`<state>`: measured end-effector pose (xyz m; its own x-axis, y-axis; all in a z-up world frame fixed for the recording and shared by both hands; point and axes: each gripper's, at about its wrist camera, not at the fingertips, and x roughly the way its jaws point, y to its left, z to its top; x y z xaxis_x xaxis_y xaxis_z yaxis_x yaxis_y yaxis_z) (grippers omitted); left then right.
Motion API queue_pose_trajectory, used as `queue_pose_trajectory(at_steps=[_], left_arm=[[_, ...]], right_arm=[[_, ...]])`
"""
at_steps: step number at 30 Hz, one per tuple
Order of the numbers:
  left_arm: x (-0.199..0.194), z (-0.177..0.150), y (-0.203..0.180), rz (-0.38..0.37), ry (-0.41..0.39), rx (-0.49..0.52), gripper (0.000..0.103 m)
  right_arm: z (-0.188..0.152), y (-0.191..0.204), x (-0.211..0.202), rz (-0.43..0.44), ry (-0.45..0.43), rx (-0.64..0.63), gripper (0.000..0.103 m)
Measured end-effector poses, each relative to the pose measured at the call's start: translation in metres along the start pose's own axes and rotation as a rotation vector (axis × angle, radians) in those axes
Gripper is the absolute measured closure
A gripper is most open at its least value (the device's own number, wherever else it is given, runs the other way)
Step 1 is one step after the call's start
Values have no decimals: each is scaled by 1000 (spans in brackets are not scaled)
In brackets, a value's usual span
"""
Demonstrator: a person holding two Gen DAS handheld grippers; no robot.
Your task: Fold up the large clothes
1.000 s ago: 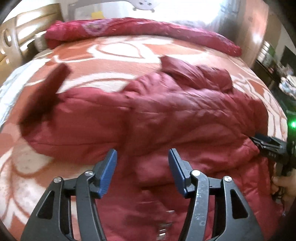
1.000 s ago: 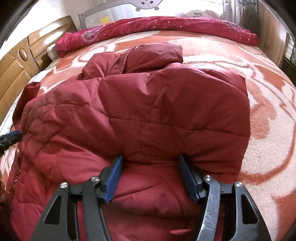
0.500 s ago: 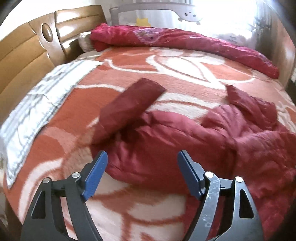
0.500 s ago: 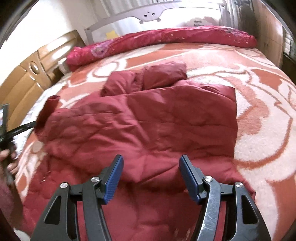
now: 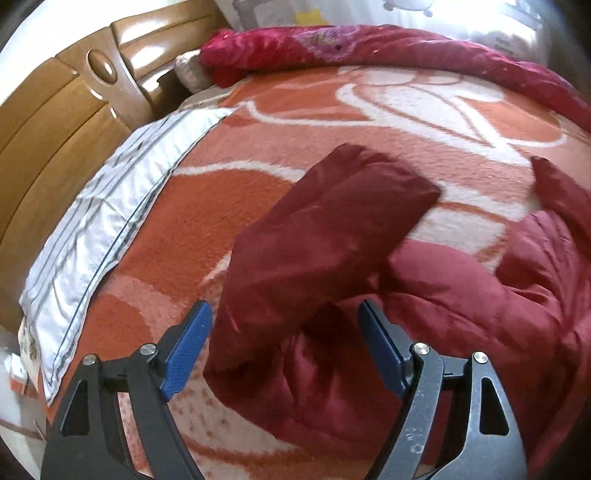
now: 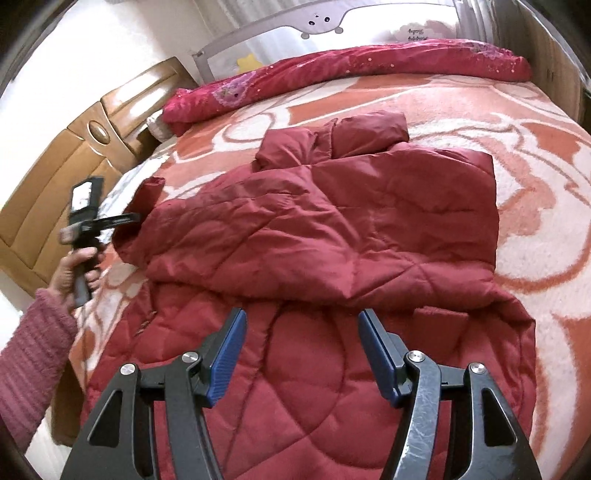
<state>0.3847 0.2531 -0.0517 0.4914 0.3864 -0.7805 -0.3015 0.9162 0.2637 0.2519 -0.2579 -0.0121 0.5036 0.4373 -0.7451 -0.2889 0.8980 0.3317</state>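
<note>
Left tool (image 5: 284, 336): its blue pads are spread wide and grip nothing. The coat's sleeve (image 5: 325, 236) lies under them and runs off toward 1 o'clock, with its cuff end far from the tool.
Right tool (image 6: 301, 343): spread wide too and empty. It hangs over the coat's bottom part.
Left hand (image 6: 79, 266): seen at 9 o'clock in the right view, holding the left tool's handle, in a pink knitted sleeve (image 6: 31, 354).
Red coat (image 6: 332, 236): lies flat in the middle of the bed. One side is folded over the body. Its long way runs from 6 to 12 o'clock, with the collar (image 6: 332, 142) at the far end.
Blanket (image 6: 535, 177): orange and white, under the coat.
Pink quilt (image 6: 351, 68): rolled along the far edge at 12 o'clock.
Striped cloth (image 5: 110, 221): at 9 o'clock, beside the wooden headboard (image 5: 51, 136).
Bed rail (image 6: 332, 22): grey, behind the quilt.
Writing: some small words by the rail, too blurry to read.
</note>
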Motion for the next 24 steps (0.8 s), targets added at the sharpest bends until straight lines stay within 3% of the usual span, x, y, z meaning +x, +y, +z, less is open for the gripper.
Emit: queue_pose_trajectory(at_steps=[1, 2, 4, 5, 8, 12, 19, 24], left_arm=[[3, 0, 6, -24, 10, -27, 38], [7, -1, 7, -35, 20, -39, 65], [9, -4, 16, -83, 52, -90, 84], [8, -5, 18, -99, 50, -108, 88], [-14, -12, 25, -165, 11, -162, 92], [-59, -22, 20, -308, -53, -196, 94], [-140, -36, -21, -523, -145, -183, 94], [-176, -39, -56, -645, -171, -155, 94]], right_arm=[[-1, 1, -4, 10, -4, 3, 38], [-1, 2, -6, 19, -8, 7, 38], [-2, 3, -11, 28, -15, 13, 38], [-2, 4, -13, 36, -20, 17, 38], [-2, 3, -16, 50, -33, 35, 38], [-3, -2, -16, 60, -38, 66, 38], [-3, -2, -16, 108, -38, 100, 37], [0, -1, -19, 130, -56, 120, 37]])
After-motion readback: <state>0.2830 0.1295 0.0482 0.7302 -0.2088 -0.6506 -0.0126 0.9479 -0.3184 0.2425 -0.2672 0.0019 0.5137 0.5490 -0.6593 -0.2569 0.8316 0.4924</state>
